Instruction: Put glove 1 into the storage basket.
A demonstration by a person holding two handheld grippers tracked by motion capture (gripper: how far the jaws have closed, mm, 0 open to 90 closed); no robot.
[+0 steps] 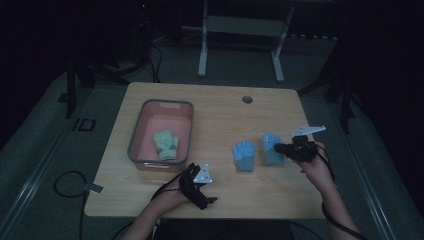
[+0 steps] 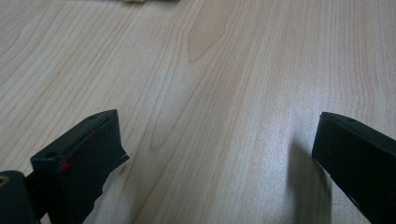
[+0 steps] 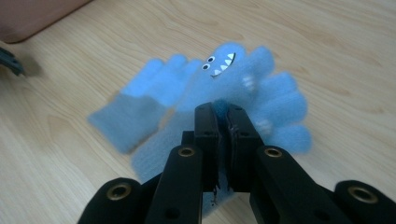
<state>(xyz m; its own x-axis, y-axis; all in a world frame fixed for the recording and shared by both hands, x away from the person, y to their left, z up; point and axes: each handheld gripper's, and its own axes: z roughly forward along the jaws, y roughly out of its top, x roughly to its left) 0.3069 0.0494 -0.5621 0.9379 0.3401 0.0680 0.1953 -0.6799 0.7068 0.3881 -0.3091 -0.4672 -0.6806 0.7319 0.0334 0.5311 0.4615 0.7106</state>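
Two blue gloves lie on the wooden table (image 1: 220, 115), right of centre. My right gripper (image 1: 281, 148) is shut on the right blue glove (image 1: 269, 142). In the right gripper view its jaws (image 3: 223, 112) pinch the fabric of this glove (image 3: 261, 88), which has a monster face with eyes and teeth. The other blue glove (image 1: 244, 155) (image 3: 140, 98) lies flat just beside it. My left gripper (image 1: 196, 186) rests low near the table's front edge, open, with bare wood between its jaws (image 2: 217, 126).
A pink bin (image 1: 136, 130) stands on the left half of the table with a green glove (image 1: 166, 144) inside; its corner (image 3: 32, 18) appears in the right gripper view. A round cable hole (image 1: 247, 99) sits near the far edge. A white frame (image 1: 240, 25) stands beyond the table.
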